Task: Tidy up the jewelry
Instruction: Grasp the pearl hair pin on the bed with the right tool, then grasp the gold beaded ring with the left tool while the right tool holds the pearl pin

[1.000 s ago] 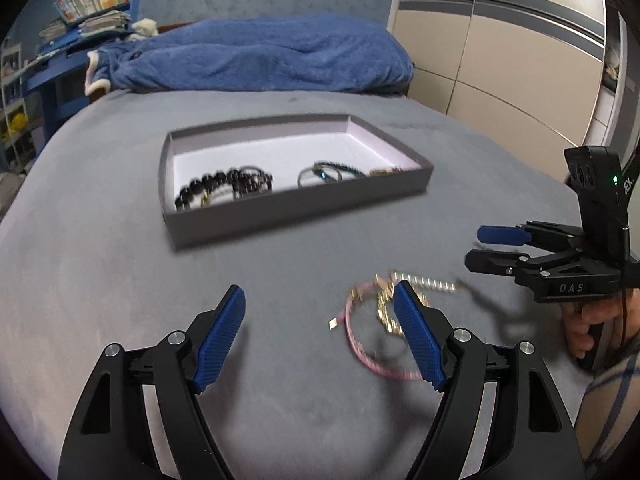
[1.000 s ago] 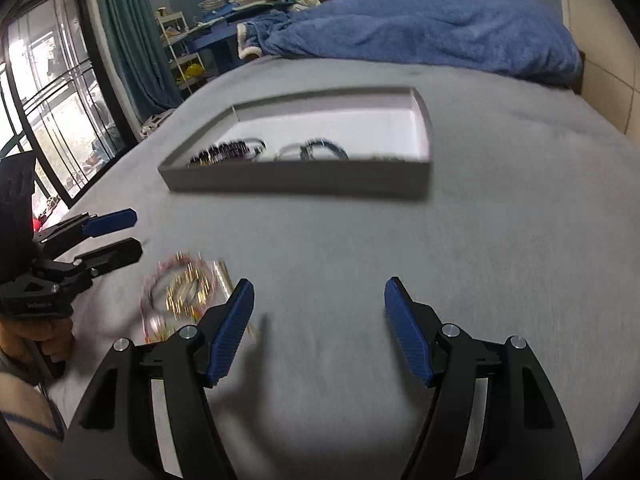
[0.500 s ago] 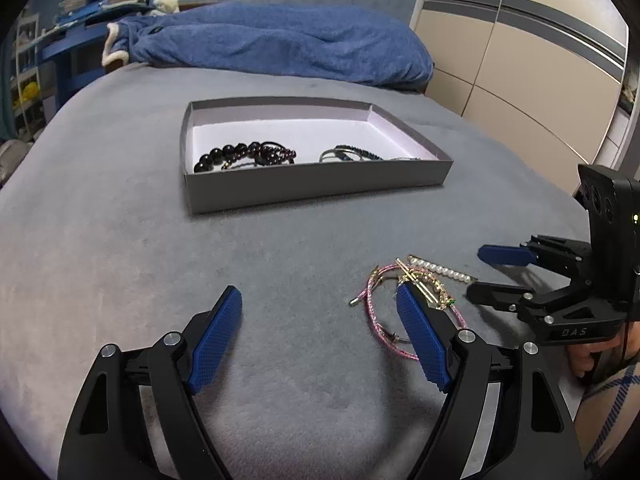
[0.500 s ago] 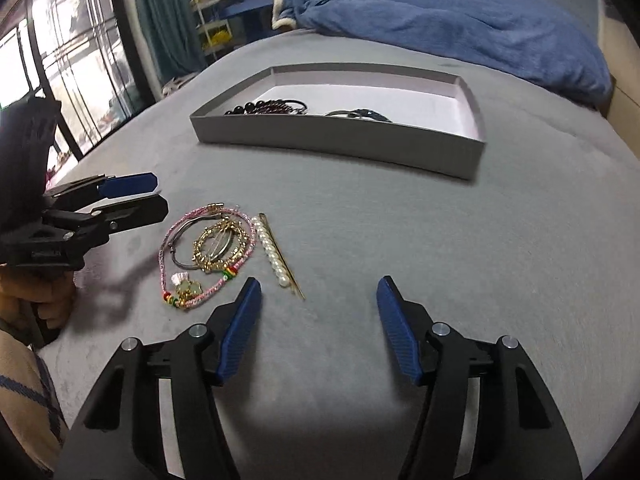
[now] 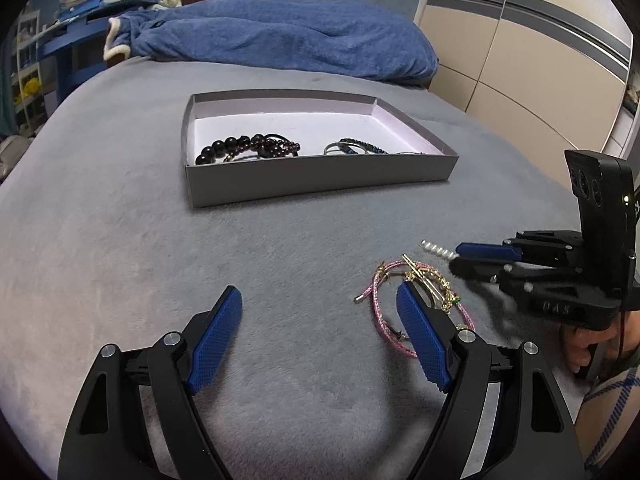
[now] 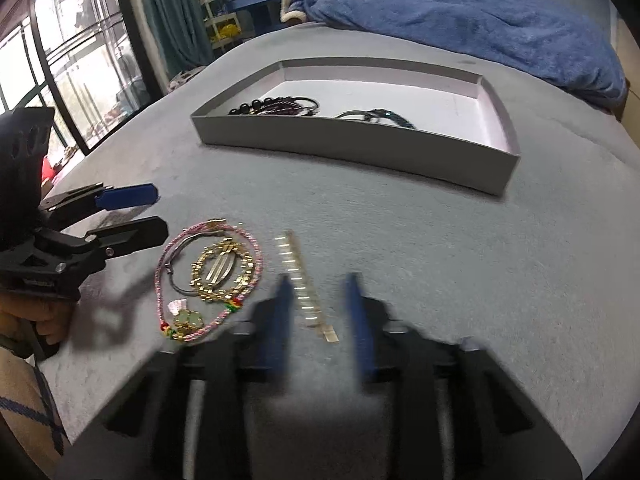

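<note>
A grey tray [image 5: 320, 178] [image 6: 352, 140] on the bed holds dark bead bracelets [image 5: 248, 148] [image 6: 276, 105] and a blue-silver bracelet [image 5: 356, 147] [image 6: 380, 115]. In front lies a pile: a pink cord bracelet [image 5: 380, 304] [image 6: 208, 276], a gold chain with a clip [image 6: 222, 270], and a pearl hair clip [image 5: 436, 249] [image 6: 302, 280]. My left gripper [image 5: 320, 320] [image 6: 156, 210] is open, its right finger over the pink bracelet. My right gripper [image 6: 318, 300] [image 5: 456, 258] is blurred and half closed, its fingers on either side of the pearl clip.
A blue blanket [image 5: 280, 36] [image 6: 460, 20] lies at the back of the grey bed [image 5: 120, 240]. A wardrobe [image 5: 520, 40] stands to the right, a window [image 6: 60, 60] and blue shelves [image 6: 256, 4] to the left.
My right gripper moved forward and left over the pearl clip and its jaws narrowed sharply. The left gripper stayed open and drifted slightly.
</note>
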A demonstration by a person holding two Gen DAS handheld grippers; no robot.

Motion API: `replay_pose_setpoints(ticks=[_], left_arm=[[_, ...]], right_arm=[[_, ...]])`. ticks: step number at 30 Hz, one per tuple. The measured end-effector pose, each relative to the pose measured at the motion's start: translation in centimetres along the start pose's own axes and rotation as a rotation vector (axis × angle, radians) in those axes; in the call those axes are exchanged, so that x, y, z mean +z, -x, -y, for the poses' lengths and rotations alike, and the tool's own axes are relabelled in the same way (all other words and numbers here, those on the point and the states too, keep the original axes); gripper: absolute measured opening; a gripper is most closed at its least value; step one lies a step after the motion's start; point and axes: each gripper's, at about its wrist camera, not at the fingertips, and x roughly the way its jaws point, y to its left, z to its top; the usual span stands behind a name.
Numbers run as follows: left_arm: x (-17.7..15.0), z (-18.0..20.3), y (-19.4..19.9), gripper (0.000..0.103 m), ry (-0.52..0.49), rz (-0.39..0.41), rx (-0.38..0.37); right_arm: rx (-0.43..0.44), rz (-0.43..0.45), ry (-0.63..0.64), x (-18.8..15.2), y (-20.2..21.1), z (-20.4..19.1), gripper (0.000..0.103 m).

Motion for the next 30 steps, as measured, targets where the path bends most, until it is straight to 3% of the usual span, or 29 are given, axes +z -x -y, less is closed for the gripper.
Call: replay_pose_setpoints(ticks=[2,8,12,18,26,30], left_arm=[[0.0,0.0,0.0,0.08,-0.002,0.001,0.001],[0.0,1.0,0.8,0.08,-0.055,0.042,-0.027],[0.1,3.0,1.3,0.08,-0.154,0.061,-0.086],[0.1,5.6,0.1,0.08,-0.279,0.009,-0.121],[0.7,5.9,-2.0,0.066,-0.279,-0.053,-0.149],[0.9,6.0,-2.7,0.066,-0.278,-0.073,-0.155]], right_arm=[[0.003,0.008,-0.014,-0.1,0.2,0.3,0.008],[-0.041,0.021,-0.033,-0.7,1.1,1.0,0.008],[-0.059,0.023,-0.053,-1.6,1.3,1.6,0.008],[-0.069,0.025,-0.043,-1.7,1.1,1.4,0.008],[-0.056,0.027,-0.056,-1.8,1.1,1.6,0.008],[-0.052,0.028,-0.059,-1.7,1.0,1.6,0.008]])
